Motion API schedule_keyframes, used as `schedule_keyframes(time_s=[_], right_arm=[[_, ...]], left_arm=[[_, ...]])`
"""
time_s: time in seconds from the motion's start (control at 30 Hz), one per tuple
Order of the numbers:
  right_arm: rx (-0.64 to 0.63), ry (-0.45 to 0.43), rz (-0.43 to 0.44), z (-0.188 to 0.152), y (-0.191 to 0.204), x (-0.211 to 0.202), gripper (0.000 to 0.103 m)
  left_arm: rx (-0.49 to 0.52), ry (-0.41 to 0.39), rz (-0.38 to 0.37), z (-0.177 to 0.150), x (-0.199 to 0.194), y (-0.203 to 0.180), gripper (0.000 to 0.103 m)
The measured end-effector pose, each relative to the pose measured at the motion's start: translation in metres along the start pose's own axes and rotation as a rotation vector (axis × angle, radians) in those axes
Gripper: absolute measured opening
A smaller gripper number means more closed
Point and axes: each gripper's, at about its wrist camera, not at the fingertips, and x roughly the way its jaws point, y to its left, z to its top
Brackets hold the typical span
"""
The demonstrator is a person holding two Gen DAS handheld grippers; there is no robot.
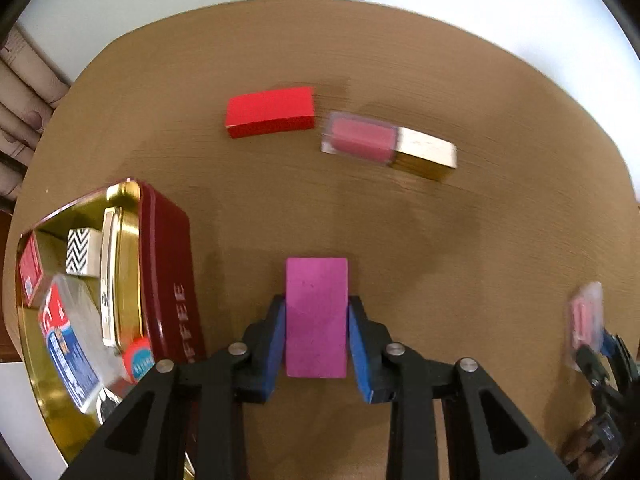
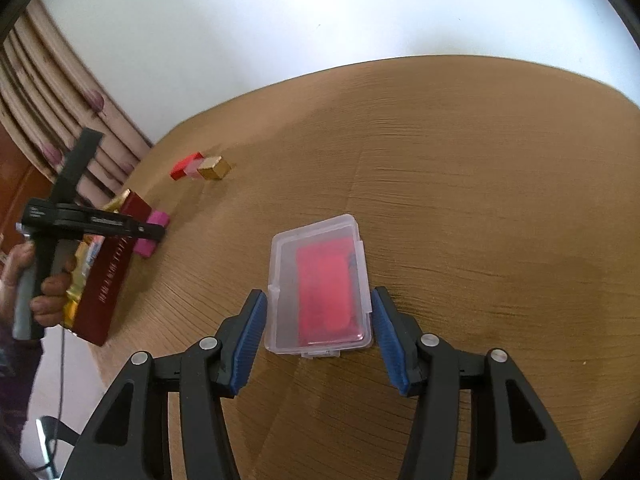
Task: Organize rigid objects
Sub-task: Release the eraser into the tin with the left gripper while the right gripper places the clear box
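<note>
My left tongs [image 1: 316, 334] have their blue pads closed against the sides of the magenta block [image 1: 316, 316] on the bench [image 1: 440, 240], just right of the red tin [image 1: 168, 280]. My right tongs [image 2: 318, 334] straddle the clear plastic case [image 2: 320, 284], though I cannot tell whether the pads press it. Farther off lie the red block [image 1: 270, 111] and gold-capped bottle [image 1: 388, 146]; I judge a shallow pinch could let the magenta block slip against the tin's rim.
</note>
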Motion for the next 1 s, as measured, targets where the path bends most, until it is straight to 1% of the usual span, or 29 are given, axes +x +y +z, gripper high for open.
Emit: schedule_keyframes(time_s=[0.03,0.17,0.27,0.3,0.33,0.37,0.4,0.43,0.47,0.5,0.6,0.7,0.77,0.83,1.0], right_arm=[[-0.010,0.004,-0.013,0.000,0.003,0.001,0.051],[-0.038,0.015,-0.046,0.000,0.010,0.005,0.055],[-0.053,0.025,-0.066,0.001,0.014,0.007,0.058],[-0.059,0.028,-0.077,0.000,0.016,0.008,0.058],[-0.076,0.032,-0.098,0.000,0.019,0.010,0.058],[-0.094,0.034,-0.115,0.000,0.022,0.011,0.058],[-0.121,0.036,-0.137,-0.001,0.027,0.013,0.058],[-0.134,0.036,-0.152,-0.002,0.028,0.014,0.057],[-0.153,0.036,-0.174,-0.003,0.031,0.015,0.054],[-0.168,0.036,-0.191,-0.003,0.032,0.015,0.051],[-0.153,0.034,-0.185,-0.002,0.029,0.014,0.050],[-0.127,0.031,-0.183,-0.002,0.027,0.012,0.050],[-0.088,0.033,-0.154,-0.002,0.026,0.009,0.050],[-0.052,0.037,-0.112,-0.001,0.029,0.007,0.049],[-0.016,0.044,-0.021,0.000,0.050,0.000,0.049]], left_arm=[[-0.001,-0.015,-0.001,-0.015,-0.005,-0.002,0.030],[-0.039,-0.084,-0.057,-0.047,-0.040,-0.002,0.030],[-0.064,-0.121,-0.098,-0.073,-0.067,0.009,0.030],[-0.072,-0.126,-0.106,-0.069,-0.074,0.018,0.030],[-0.091,-0.142,-0.105,-0.080,-0.084,0.027,0.030],[-0.099,-0.154,-0.101,-0.087,-0.087,0.048,0.030],[-0.113,-0.170,-0.091,-0.095,-0.096,0.058,0.030],[-0.128,-0.182,-0.078,-0.100,-0.102,0.070,0.030],[-0.148,-0.192,-0.062,-0.115,-0.106,0.076,0.030],[-0.160,-0.198,-0.054,-0.105,-0.113,0.086,0.030],[-0.211,-0.214,-0.002,-0.117,-0.132,0.127,0.030],[-0.249,-0.207,0.053,-0.117,-0.126,0.168,0.030],[-0.265,-0.189,0.088,-0.115,-0.116,0.187,0.030],[-0.258,-0.156,0.091,-0.111,-0.103,0.201,0.030],[-0.261,-0.117,0.129,-0.106,-0.078,0.216,0.030]])
